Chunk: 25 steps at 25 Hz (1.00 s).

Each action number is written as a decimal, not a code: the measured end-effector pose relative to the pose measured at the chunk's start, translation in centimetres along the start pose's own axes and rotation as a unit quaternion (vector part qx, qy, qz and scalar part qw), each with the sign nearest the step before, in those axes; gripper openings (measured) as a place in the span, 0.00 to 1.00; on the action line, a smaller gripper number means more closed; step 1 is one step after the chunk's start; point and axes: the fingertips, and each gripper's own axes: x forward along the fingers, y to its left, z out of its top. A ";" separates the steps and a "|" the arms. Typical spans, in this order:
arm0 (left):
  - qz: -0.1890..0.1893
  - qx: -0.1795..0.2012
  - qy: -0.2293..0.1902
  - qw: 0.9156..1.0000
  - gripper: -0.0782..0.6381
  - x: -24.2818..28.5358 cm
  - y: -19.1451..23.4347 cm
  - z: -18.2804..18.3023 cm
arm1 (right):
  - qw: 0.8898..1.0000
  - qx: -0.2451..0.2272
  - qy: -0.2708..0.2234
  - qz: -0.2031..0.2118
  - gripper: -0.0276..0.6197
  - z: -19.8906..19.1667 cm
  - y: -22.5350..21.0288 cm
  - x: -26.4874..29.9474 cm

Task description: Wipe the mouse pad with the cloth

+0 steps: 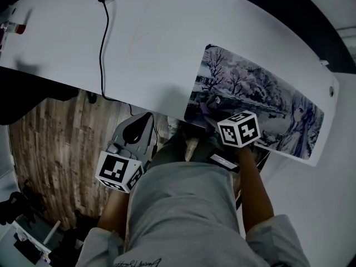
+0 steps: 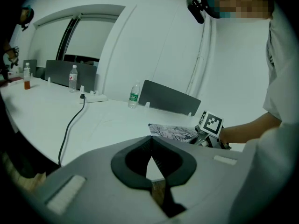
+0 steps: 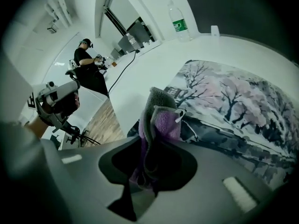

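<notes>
- The mouse pad [image 1: 261, 93] lies flat on the white table [image 1: 156, 43], in the right-centre of the head view. It is a long printed sheet showing wintry trees, and its lower-left corner reaches the table's near edge.
- The right gripper [image 3: 156, 148] pinches the cloth [image 3: 163, 120], a purple and grey bunch with a small white tag. The jaws bite its lower folds, and a soft wad stands out beyond the tips.
- In the head view that wad sits at the pad's lower-left corner. The pictures do not settle whether it presses on the print or hangs just above it.
- The left gripper [image 2: 152, 141] has its jaws pressed together at the tips with nothing between them. It hangs off the table over the wooden floor, in the lower left of the head view, well apart from the pad.
- The cloth looks light, limp and fluffy, so it will probably fold over rather than push. The hold low on the bunch seems right, because the fabric meets the pad before the hard jaws do.
- The pad looks thin and flexible. On such a smooth tabletop it may creep or ruck under a sideways stroke. The free gripper could steady it by pressing down on a bare edge or corner.
- A black cable [image 1: 103, 49] at upper left and a bottle [image 3: 177, 24] beyond the pad's far edge both stand clear of the wiping area.
</notes>
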 end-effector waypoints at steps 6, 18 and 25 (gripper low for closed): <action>0.038 -0.024 -0.015 0.999 0.13 -2.6 2.2 -0.7 | 0.998 -0.052 0.022 0.017 0.19 1.5 3.3 2.5; 0.064 -0.042 -0.022 0.997 0.13 -3.9 4.0 -1.2 | 0.996 -0.070 0.030 0.040 0.19 2.5 4.4 3.4; 0.044 -0.017 -0.019 0.999 0.13 -2.2 2.2 0.5 | 0.996 -0.072 -0.004 0.050 0.19 2.8 3.9 1.6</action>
